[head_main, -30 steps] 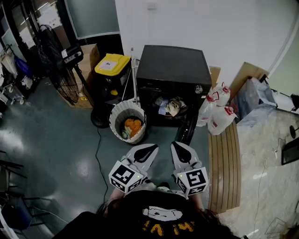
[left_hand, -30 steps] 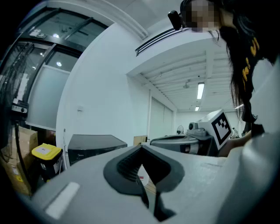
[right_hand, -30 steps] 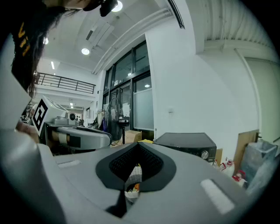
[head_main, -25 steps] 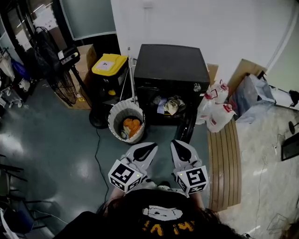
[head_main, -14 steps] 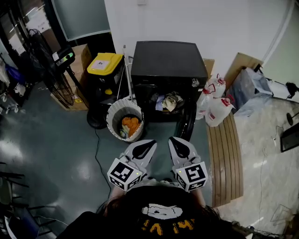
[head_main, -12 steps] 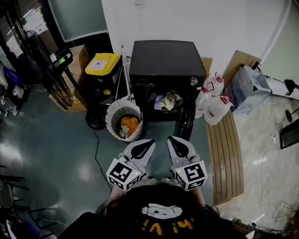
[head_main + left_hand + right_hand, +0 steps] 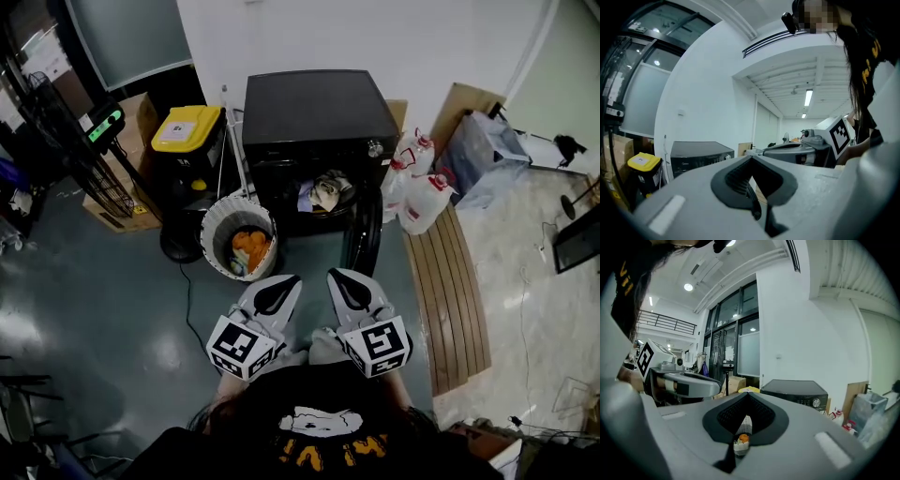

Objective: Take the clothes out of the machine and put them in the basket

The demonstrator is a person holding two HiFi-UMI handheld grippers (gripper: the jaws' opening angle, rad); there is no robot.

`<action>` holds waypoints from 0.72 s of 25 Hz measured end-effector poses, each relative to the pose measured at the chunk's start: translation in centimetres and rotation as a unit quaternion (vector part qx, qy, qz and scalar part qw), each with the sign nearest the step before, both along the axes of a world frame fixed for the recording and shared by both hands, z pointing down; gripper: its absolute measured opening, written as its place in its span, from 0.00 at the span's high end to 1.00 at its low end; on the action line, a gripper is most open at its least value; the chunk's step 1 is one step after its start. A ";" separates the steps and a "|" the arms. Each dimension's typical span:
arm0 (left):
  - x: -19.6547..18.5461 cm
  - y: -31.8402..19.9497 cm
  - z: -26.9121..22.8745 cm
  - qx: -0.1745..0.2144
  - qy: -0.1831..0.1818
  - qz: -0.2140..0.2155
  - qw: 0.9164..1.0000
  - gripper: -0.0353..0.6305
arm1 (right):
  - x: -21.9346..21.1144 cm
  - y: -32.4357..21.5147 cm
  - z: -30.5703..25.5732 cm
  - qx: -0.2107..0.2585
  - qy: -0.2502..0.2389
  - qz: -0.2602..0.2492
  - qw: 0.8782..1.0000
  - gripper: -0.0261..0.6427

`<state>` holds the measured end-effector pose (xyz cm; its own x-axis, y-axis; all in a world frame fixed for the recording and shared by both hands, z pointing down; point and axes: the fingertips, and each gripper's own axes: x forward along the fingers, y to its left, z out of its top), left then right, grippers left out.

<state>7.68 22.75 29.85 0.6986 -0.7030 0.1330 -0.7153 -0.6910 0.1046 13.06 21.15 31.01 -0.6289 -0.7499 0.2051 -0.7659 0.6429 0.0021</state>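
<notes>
Both claws hung low in front of the person, side by side and well short of the work. The left claw (image 7: 278,289) had its jaws pressed together with nothing between them, and the right claw (image 7: 345,286) was likewise closed and empty. Only a thin slit showed between its pads in the right gripper view.

Straight ahead of the two claws stood the black machine (image 7: 314,112), its door (image 7: 361,246) swung open toward the right claw's side. In the drum mouth beyond the claw tips lay a heap of pale clothes (image 7: 323,190), well apart from either claw and not yet touched. The basket (image 7: 210,246) stood on the floor ahead of the left claw and a little to its left, just beside the machine's front corner. It already held an orange garment (image 7: 248,248) and some lighter cloth under it.

By this showing the job was partly done. At least one piece sat in the basket, while several more waited in the drum. What remained, as I judged it, was to reach forward into the opening, pinch a garment, and carry it across to the basket, several times over.
</notes>
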 end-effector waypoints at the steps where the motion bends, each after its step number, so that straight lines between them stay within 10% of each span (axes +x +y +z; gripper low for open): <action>1: 0.0 -0.2 0.1 -0.001 0.000 0.001 1.000 0.95 | 0.0 -0.1 0.2 -0.002 0.001 0.001 1.000 0.93; 18: -2.2 -8.6 2.1 -0.008 -0.018 -0.007 1.000 0.95 | -1.9 -10.0 2.4 -0.022 -0.027 -0.003 0.999 0.93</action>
